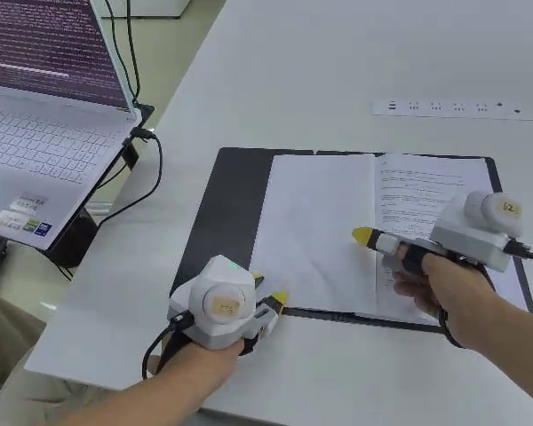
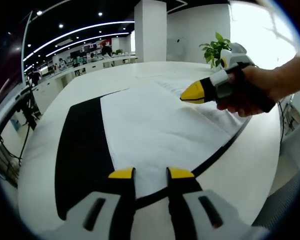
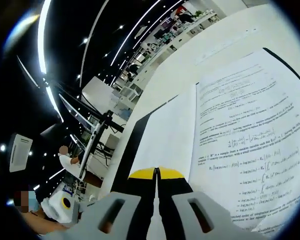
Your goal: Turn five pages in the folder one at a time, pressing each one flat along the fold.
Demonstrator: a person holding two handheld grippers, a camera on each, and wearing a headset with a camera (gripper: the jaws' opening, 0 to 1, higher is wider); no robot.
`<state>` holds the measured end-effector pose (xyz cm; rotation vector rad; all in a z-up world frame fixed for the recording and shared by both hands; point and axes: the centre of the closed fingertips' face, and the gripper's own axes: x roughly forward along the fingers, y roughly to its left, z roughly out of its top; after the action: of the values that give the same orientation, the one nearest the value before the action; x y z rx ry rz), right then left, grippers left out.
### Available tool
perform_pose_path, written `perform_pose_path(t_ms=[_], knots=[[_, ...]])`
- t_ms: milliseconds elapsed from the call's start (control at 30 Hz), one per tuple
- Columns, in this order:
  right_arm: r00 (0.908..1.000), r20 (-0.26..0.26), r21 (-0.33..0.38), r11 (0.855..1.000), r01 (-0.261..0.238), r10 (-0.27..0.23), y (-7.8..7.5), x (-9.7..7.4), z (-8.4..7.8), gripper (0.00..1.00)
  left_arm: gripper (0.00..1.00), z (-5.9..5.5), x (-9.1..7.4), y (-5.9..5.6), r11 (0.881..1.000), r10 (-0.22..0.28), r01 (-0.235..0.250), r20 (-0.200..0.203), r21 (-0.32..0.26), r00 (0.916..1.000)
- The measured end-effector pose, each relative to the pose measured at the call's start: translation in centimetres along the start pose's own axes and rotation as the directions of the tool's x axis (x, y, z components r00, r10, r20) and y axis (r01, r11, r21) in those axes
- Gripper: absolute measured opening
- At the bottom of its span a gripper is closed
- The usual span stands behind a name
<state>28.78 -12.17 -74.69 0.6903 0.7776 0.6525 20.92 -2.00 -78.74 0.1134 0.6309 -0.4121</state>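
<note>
**Right tip near the fold, folder unpinned**

The black folder (image 1: 226, 213) lies open on the white table (image 1: 338, 53). A blank page (image 1: 315, 231) lies left of the fold (image 1: 376, 222) and a printed page (image 1: 426, 191) lies right of it.

The right gripper (image 1: 362, 236) has its jaws pressed together on nothing, with the yellow tips over the blank page just left of the fold. The left gripper (image 1: 268, 288) is at the folder's near edge, jaws slightly spread and empty.

**Risks**
- A hard push from the narrow tip could dent or drag the sheet.
- With nothing pinning the folder, it may slide.
- The next pinch could lift two sheets.

**Writing**
- The right gripper's round label seems to read "62".
- The printed page repeats "log p" in its equations; the rest is too small to read.
- The stickers on the laptop (image 1: 35, 151) at far left are illegible.
</note>
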Motion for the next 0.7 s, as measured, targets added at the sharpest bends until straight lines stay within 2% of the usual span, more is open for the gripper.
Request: perform_pose_path(t_ms=[67, 200, 367, 400, 500, 667, 700], knots=[[0.9999, 0.009, 0.064, 0.998, 0.012, -0.013, -0.5, 0.4, 0.6, 0.00, 0.23, 0.0, 0.0, 0.1, 1.000, -0.001, 0.001, 0.004, 0.003, 1.0000], [0.9998, 0.003, 0.115, 0.993, 0.021, -0.021, -2.5, 2.0, 1.8, 0.00, 0.23, 0.0, 0.0, 0.1, 1.000, -0.003, 0.003, 0.009, 0.008, 1.0000], [0.9986, 0.029, 0.182, 0.983, 0.037, -0.044, -4.1, 3.3, 3.4, 0.00, 0.23, -0.1, 0.0, 0.3, 1.000, -0.003, 0.003, 0.015, 0.008, 0.9999], [0.9986, 0.043, 0.209, 0.978, 0.022, -0.032, -4.0, 3.5, 3.7, 0.00, 0.23, -0.1, 0.0, 0.3, 1.000, -0.003, 0.003, 0.015, 0.007, 0.9999], [0.9973, 0.065, 0.231, 0.973, 0.018, -0.034, -4.4, 4.1, 4.6, 0.00, 0.23, -0.1, 0.0, 0.3, 1.000, -0.003, 0.003, 0.017, 0.006, 0.9999], [0.9933, 0.106, 0.303, 0.953, 0.012, -0.046, -5.6, 4.8, 5.9, 0.00, 0.23, -0.1, 0.0, 0.2, 1.000, -0.003, 0.003, 0.019, 0.006, 0.9998], [0.9932, 0.107, 0.304, 0.953, 0.009, -0.044, -5.6, 4.8, 6.0, 0.00, 0.23, -0.1, 0.0, 0.2, 1.000, -0.003, 0.003, 0.020, 0.005, 0.9998]])
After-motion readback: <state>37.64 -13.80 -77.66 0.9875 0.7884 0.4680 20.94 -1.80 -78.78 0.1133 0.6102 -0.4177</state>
